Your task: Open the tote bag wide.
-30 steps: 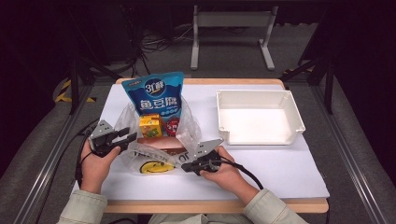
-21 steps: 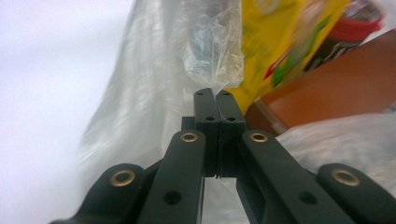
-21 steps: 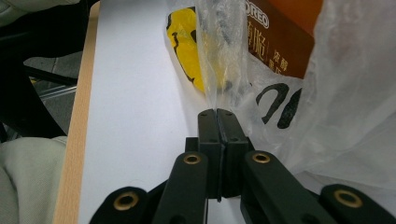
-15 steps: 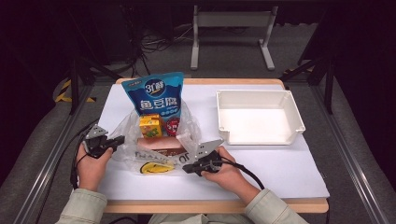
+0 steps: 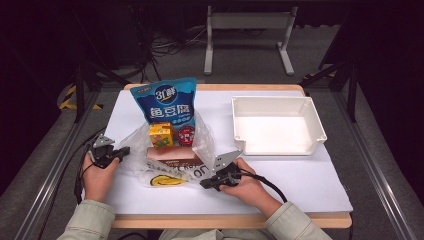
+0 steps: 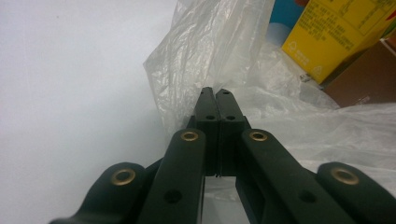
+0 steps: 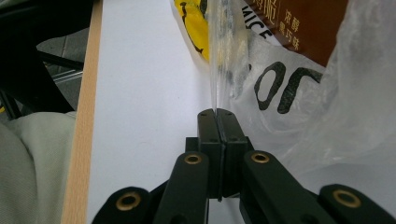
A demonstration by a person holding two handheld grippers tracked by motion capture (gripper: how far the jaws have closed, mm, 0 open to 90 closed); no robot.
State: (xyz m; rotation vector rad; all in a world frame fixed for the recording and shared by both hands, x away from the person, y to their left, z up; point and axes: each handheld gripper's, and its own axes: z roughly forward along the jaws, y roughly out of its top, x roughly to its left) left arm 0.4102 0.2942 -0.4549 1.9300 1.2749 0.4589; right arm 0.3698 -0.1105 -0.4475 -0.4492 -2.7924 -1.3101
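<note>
High view: white tray beside plastic bag.

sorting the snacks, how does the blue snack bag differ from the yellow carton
The blue snack bag is taller and wider than the yellow carton. The bag is a soft blue pouch with white lettering; the carton is a rigid yellow box. The bag stands behind, the carton in front of it. Both stand upright in the clear plastic bag.

A white tray sits on the table.
</note>
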